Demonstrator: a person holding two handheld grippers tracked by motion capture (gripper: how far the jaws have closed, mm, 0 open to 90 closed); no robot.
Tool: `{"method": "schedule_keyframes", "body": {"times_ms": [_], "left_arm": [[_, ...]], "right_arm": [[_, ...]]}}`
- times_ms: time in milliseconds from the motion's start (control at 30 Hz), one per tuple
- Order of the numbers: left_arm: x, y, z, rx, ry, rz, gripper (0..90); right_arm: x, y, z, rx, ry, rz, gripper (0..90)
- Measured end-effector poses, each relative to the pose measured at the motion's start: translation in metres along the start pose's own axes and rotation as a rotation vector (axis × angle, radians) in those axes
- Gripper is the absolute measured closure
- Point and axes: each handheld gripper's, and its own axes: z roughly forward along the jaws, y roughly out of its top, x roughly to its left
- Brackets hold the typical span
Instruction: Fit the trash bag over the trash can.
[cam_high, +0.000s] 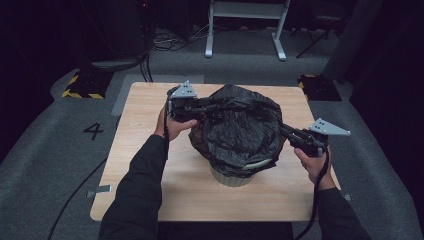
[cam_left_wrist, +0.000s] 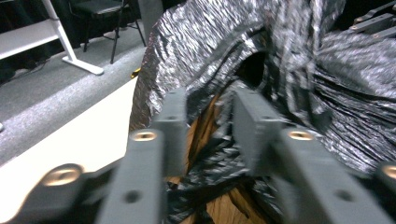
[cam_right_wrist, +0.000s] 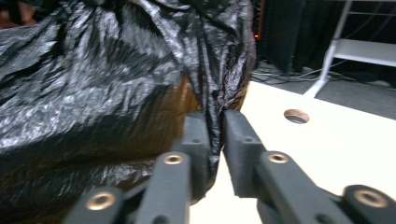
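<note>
A crumpled black bin bag (cam_high: 240, 125) is draped over a pale ribbed bin (cam_high: 232, 179) in the middle of the wooden table (cam_high: 150, 165). My left gripper (cam_high: 214, 107) reaches into the bag's upper left edge. In the left gripper view, the left gripper (cam_left_wrist: 210, 121) has its jaws apart, with loose bag film (cam_left_wrist: 280, 70) lying in the gap. My right gripper (cam_high: 283, 129) sits at the bag's right edge. In the right gripper view, the right gripper (cam_right_wrist: 215, 135) pinches a fold of the bag (cam_right_wrist: 93, 79) between its nearly touching jaws.
A white desk frame (cam_high: 245, 30) stands on the grey carpet behind the table. Yellow-and-black striped bases (cam_high: 82, 85) flank the table's far corners. A round hole (cam_right_wrist: 296, 115) is cut in the tabletop near the right gripper. A cable (cam_high: 75, 195) runs across the floor at the left.
</note>
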Motion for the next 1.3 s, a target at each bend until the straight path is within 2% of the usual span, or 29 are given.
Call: {"method": "schedule_keyframes", "body": {"times_ms": [33, 100, 167, 233, 267, 300, 400, 433, 467, 533, 600, 633, 700, 733, 767, 800, 833, 900, 933, 967, 1000, 1033, 1067, 1133, 1167, 1200, 1233, 1267, 1300], "left_arm": [[0.003, -0.002, 0.006, -0.008, -0.012, -0.014, 80.0], [0.004, -0.004, 0.008, -0.007, -0.011, -0.015, 84.1], [0.007, -0.007, 0.013, -0.013, -0.009, -0.039, 89.2], [0.01, -0.013, 0.021, -0.008, -0.017, -0.068, 89.9], [0.01, -0.013, 0.021, -0.008, -0.017, -0.068, 90.0], [0.012, -0.017, 0.027, -0.002, -0.029, -0.09, 89.9], [0.013, -0.021, 0.031, 0.011, -0.039, -0.108, 90.0], [0.014, -0.025, 0.036, 0.04, -0.039, -0.118, 90.0], [0.014, -0.025, 0.036, 0.04, -0.039, -0.118, 90.0], [0.015, -0.029, 0.042, 0.082, -0.04, -0.121, 90.0], [0.014, -0.03, 0.045, 0.093, -0.042, -0.132, 90.0], [0.014, -0.03, 0.047, 0.111, -0.062, -0.137, 90.0], [0.014, -0.03, 0.049, 0.148, -0.061, -0.133, 90.0], [0.016, -0.03, 0.049, 0.148, -0.072, -0.145, 90.0], [0.017, -0.031, 0.048, 0.142, -0.077, -0.16, 89.9], [0.015, -0.033, 0.045, 0.126, -0.049, -0.156, 84.5], [0.015, -0.033, 0.045, 0.126, -0.049, -0.156, 83.1], [0.015, -0.036, 0.041, 0.107, -0.032, -0.136, 81.9], [0.015, -0.036, 0.038, 0.093, -0.013, -0.126, 77.8], [0.017, -0.033, 0.028, 0.039, 0.014, -0.112, 74.4], [0.017, -0.033, 0.028, 0.039, 0.014, -0.112, 81.2], [0.019, -0.029, 0.019, -0.002, 0.025, -0.099, 86.0], [0.019, -0.029, 0.019, -0.002, 0.025, -0.099, 89.8], [0.019, -0.027, 0.015, 0.007, 0.038, -0.089, 90.0], [0.017, -0.026, 0.017, 0.045, 0.07, -0.072, 90.0], [0.016, -0.027, 0.018, 0.046, 0.067, -0.075, 90.0], [0.016, -0.027, 0.018, 0.046, 0.067, -0.075, 90.0], [0.015, -0.027, 0.019, 0.045, 0.061, -0.074, 90.0], [0.013, -0.028, 0.019, 0.037, 0.052, -0.067, 90.0]], "right_arm": [[-0.001, -0.002, 0.006, 0.019, -0.002, -0.011, 87.5], [-0.002, -0.003, 0.009, 0.019, 0.002, -0.008, 89.2], [-0.003, -0.004, 0.015, 0.028, 0.015, -0.002, 90.0], [-0.006, -0.007, 0.025, 0.051, 0.033, 0.004, 90.0], [-0.006, -0.008, 0.027, 0.061, 0.025, -0.002, 90.0], [-0.006, -0.009, 0.029, 0.063, 0.03, 0.005, 90.0], [-0.008, -0.011, 0.032, 0.068, 0.037, 0.012, 90.0], [-0.01, -0.013, 0.035, 0.079, 0.042, 0.015, 90.0], [-0.01, -0.013, 0.035, 0.079, 0.042, 0.015, 90.0], [-0.012, -0.015, 0.038, 0.092, 0.048, 0.023, 90.0], [-0.014, -0.017, 0.04, 0.094, 0.065, 0.039, 90.0], [-0.015, -0.017, 0.04, 0.098, 0.067, 0.045, 90.0], [-0.014, -0.018, 0.042, 0.112, 0.07, 0.039, 90.0], [-0.014, -0.018, 0.043, 0.122, 0.07, 0.031, 90.0], [-0.014, -0.018, 0.045, 0.129, 0.077, 0.027, 90.0], [-0.013, -0.02, 0.049, 0.152, 0.084, 0.022, 90.0], [-0.013, -0.02, 0.049, 0.152, 0.084, 0.022, 90.0], [-0.013, -0.021, 0.051, 0.171, 0.09, 0.016, 90.0], [-0.013, -0.021, 0.051, 0.175, 0.088, 0.02, 90.0], [-0.014, -0.02, 0.05, 0.175, 0.077, 0.007, 90.0], [-0.014, -0.02, 0.05, 0.175, 0.077, 0.007, 90.0], [-0.015, -0.017, 0.047, 0.172, 0.036, -0.013, 90.0], [-0.016, -0.015, 0.045, 0.168, 0.028, -0.001, 90.0], [-0.018, -0.011, 0.043, 0.165, 0.007, -0.001, 86.2], [-0.019, -0.009, 0.042, 0.162, -0.002, -0.003, 79.4], [-0.02, -0.007, 0.04, 0.157, -0.015, -0.002, 66.5], [-0.02, -0.005, 0.037, 0.15, -0.028, -0.001, 58.0], [-0.02, -0.005, 0.037, 0.15, -0.028, -0.001, 58.0], [-0.021, -0.004, 0.027, 0.127, -0.026, -0.019, 48.8]]}}
